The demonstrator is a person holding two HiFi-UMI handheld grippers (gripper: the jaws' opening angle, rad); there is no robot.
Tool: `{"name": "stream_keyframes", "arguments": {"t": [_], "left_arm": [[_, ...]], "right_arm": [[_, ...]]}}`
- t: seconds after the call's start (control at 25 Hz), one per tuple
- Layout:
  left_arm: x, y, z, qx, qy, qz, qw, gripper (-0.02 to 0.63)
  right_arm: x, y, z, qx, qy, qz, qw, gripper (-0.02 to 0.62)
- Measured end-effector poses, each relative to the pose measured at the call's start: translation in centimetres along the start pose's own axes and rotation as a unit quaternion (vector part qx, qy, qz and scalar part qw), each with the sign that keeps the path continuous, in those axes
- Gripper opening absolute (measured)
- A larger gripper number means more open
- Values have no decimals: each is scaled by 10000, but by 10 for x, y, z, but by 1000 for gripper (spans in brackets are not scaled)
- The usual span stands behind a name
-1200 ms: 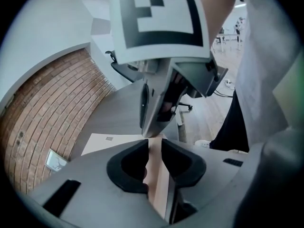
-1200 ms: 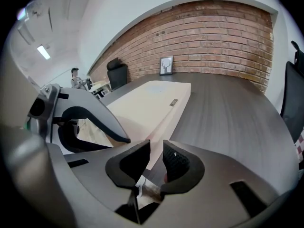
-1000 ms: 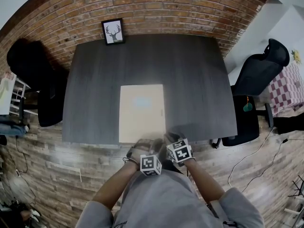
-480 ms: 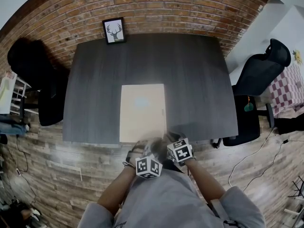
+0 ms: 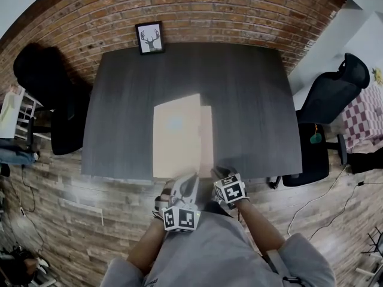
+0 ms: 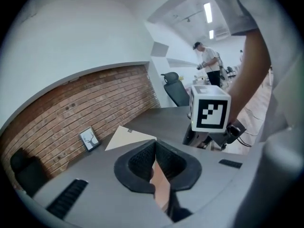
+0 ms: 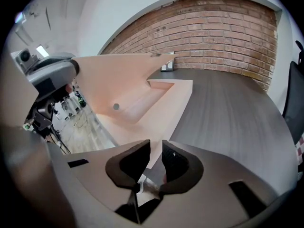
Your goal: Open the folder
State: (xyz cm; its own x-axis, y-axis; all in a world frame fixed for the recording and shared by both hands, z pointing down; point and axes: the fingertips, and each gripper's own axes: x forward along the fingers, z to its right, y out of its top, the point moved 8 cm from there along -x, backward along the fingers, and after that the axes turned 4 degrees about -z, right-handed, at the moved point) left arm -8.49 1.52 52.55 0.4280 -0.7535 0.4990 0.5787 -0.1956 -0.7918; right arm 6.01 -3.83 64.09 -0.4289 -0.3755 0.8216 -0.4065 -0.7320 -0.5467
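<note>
While the folder [image 5: 206, 139] lies on the near middle of the table [image 5: 251, 100], its front cover [image 5: 175, 130] is lifted on the right side and hinges on the left.

In the left gripper view, the left gripper [image 6: 155, 144] is clamped tight on that cover's near edge, evidently to swing it up and over.

In the right gripper view, the right gripper [image 7: 156, 146] has its jaws slightly apart around the back sheet's near edge, probably to steady it.

folder [image 5: 176, 136]: smooth matt cream card, same inside. table [image 5: 239, 100]: dark grey wood-grain top, matt, finely streaked. wall [image 5: 227, 11]: rough red brick, pale mortar. floor [image 5: 90, 208]: wood planks, dull sheen. left gripper [image 6: 155, 147]: matt grey plastic shell, black ribbed pads [image 6: 140, 161]. marker cube [image 5: 181, 218]: smooth white faces, black print.
</note>
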Motion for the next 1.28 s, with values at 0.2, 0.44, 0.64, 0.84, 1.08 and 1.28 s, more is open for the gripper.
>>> {"name": "stream_keyframes", "arguments": {"t": [0.2,0.44,0.64,0.84,1.08,1.28], "left_arm": [[-33,2,-27,-778,746,196,9940,5],[-72,-11,-69,-1635,1531,247,9743,3],[-94,-30,-95,-1841,2107,20,9601,3],[-111,-55,-117,-2277,2642,-164,9371,3],[-133,-100,-149,-2649,3214,-677,9066,4],[-140,-132,-169,-2981,3481,-996,8832,5]], "right_arm": [[1,0,1,-29,0,-42,10000,64],[3,1,2,-107,38,-125,9999,64],[3,3,0,-195,60,-191,9996,64],[4,3,0,-259,69,-224,9994,64],[5,3,-2,-288,67,-209,9993,64],[5,4,-1,-302,90,-242,9992,64]]}}
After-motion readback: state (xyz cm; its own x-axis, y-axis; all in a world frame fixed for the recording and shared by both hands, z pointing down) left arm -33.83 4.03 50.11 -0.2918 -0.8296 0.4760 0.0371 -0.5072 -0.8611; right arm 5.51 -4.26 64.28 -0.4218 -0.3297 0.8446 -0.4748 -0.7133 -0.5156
